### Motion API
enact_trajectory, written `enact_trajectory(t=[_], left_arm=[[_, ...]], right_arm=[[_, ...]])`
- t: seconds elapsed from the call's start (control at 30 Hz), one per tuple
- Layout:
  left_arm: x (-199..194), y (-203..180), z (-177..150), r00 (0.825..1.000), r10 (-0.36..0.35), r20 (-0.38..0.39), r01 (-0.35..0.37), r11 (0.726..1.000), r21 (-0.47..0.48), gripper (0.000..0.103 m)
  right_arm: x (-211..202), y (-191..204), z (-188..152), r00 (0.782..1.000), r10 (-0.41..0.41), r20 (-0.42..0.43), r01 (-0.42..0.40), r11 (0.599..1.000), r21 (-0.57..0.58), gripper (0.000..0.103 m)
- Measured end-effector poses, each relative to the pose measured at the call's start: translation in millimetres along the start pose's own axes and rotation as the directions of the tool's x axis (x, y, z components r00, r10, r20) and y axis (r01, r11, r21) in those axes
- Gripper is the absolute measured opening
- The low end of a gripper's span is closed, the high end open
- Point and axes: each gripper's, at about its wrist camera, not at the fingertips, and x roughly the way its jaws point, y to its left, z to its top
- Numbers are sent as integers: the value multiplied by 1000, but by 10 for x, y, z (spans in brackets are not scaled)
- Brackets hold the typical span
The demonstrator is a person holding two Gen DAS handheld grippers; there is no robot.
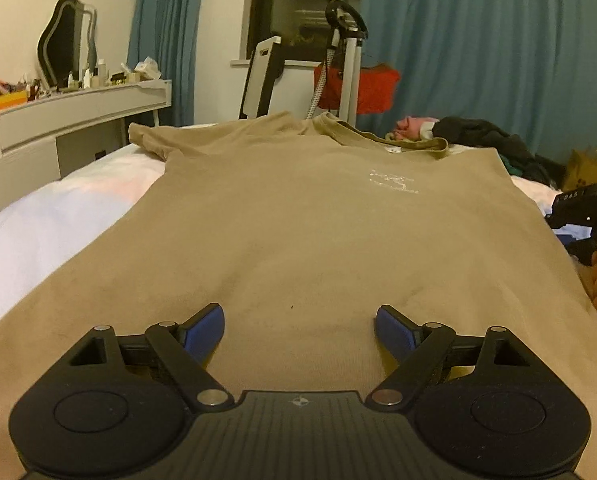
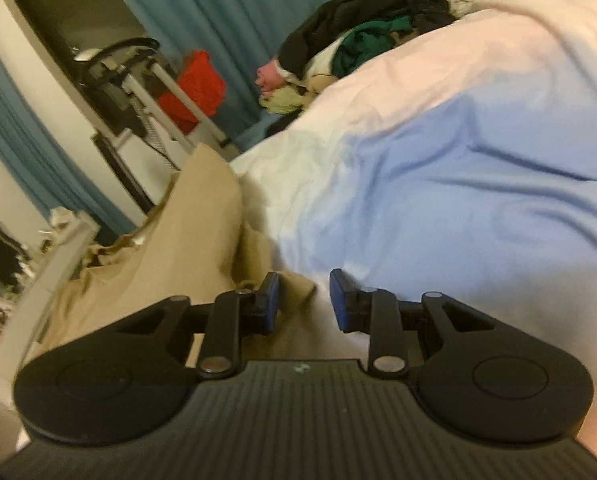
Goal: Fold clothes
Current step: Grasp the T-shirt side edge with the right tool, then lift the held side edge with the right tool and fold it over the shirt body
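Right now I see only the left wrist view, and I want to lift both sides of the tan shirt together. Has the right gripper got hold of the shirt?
Observer: Not yet. The right gripper has its jaws partly apart, and its pads do not press on the shirt.
Operator: Is there any cloth between them?
Observer: Yes. A corner of the shirt's edge lies in the gap, on the side of the finger nearer the shirt. Bare bed sheet shows by the other finger.
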Motion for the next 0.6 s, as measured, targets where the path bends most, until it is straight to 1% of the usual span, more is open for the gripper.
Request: enact_trajectory(t=[0.07,0.13,0.17,0.2,0.23,0.3,0.4,0.47,0.53,0.6], left_arm=[[10,73,10,1000,-10,2,11,1000,-27,86],[12,107,9,1000,-16,4,16,999,-39,86],[7,104,7,1000,-15,5,15,999,-39,86],[1,101,4,1000,-14,6,14,999,-38,86],[-2,99,1,1000,-14,6,14,999,-37,86],[-5,101,-1,1000,-14,8,15,999,-39,86],[-14,104,4,1000,-14,9,15,999,-38,86],[-17,110,1,1000,-15,9,16,999,-39,86],[-20,117,-4,1000,-17,10,17,999,-40,86],[-23,123,-8,1000,-18,12,19,999,-41,86]], right_arm=[[45,70,5,1000,16,-14,-17,999,-49,31],[76,194,-25,1000,1,-15,-3,992,-127,31],[82,261,-40,1000,-7,-10,6,986,-167,29],[75,358,-62,1000,-29,6,29,973,-229,23],[68,455,-85,998,-50,24,54,956,-289,13],[48,665,-167,991,-117,70,135,907,-400,12],[-35,793,-217,980,-144,135,190,873,-449,8],[-96,785,-193,976,-142,165,202,876,-437,7],[-156,731,-115,969,-152,195,220,889,-401,7],[-241,643,-14,953,-176,245,257,898,-357,6]])
